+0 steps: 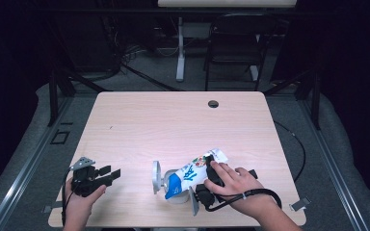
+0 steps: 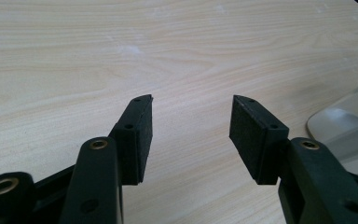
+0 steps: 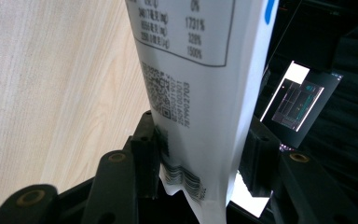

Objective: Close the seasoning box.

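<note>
A white packet (image 1: 195, 171) with blue and coloured print lies tilted at the table's front middle. Its lower end rests at a white holder (image 1: 157, 177) with two upright discs and a pale cup between them. My right gripper (image 1: 211, 164), under the person's hand, is shut on the packet's upper end. In the right gripper view the jaws of the right gripper (image 3: 200, 154) pinch the packet's (image 3: 200, 70) barcode edge. My left gripper (image 1: 110, 172) hovers open at the front left, its gap (image 2: 191, 121) over bare wood. The white holder (image 2: 345, 126) shows at the right of the left gripper view.
The light wooden table (image 1: 173, 120) has a round cable hole (image 1: 213, 103) near its far edge. Behind the table stand a dark chair (image 1: 233, 43) and a white desk leg (image 1: 179, 48). A black cable (image 1: 298, 144) runs by the right edge. A lit screen (image 3: 298, 102) glows beyond the packet.
</note>
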`<state>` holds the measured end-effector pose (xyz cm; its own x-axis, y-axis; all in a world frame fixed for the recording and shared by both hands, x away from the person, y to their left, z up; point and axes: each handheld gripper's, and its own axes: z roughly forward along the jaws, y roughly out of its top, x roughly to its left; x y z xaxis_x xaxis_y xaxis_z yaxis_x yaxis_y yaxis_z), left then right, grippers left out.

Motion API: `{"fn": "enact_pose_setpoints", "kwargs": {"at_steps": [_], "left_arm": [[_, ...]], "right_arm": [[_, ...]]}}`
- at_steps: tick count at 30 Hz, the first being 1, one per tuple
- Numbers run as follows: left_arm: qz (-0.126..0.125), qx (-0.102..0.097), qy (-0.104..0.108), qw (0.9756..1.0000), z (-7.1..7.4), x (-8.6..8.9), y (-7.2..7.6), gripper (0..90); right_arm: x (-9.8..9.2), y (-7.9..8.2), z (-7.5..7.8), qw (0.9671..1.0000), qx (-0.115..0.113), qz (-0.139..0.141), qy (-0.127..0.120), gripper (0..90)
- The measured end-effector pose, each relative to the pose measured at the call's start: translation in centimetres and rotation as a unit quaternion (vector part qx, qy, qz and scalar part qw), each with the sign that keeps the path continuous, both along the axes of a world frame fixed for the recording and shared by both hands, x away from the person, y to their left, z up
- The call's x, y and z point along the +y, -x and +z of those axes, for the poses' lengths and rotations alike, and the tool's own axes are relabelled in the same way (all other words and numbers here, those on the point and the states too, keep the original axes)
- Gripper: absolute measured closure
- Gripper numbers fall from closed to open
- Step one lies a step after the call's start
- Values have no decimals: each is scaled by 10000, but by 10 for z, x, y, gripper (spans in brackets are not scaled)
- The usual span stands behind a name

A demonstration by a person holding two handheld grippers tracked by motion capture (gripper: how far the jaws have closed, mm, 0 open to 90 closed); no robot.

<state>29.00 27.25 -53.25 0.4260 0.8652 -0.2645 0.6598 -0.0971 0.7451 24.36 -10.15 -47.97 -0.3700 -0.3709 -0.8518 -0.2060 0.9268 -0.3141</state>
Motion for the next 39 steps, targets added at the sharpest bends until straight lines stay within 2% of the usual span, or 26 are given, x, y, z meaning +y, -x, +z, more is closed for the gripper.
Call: {"fn": "enact_pose_setpoints", "kwargs": {"at_steps": [39], "left_arm": [[12,22,9,10000,-1,1,0,495]], "right_arm": [[1,0,1,10000,-33,36,36,574]]}}
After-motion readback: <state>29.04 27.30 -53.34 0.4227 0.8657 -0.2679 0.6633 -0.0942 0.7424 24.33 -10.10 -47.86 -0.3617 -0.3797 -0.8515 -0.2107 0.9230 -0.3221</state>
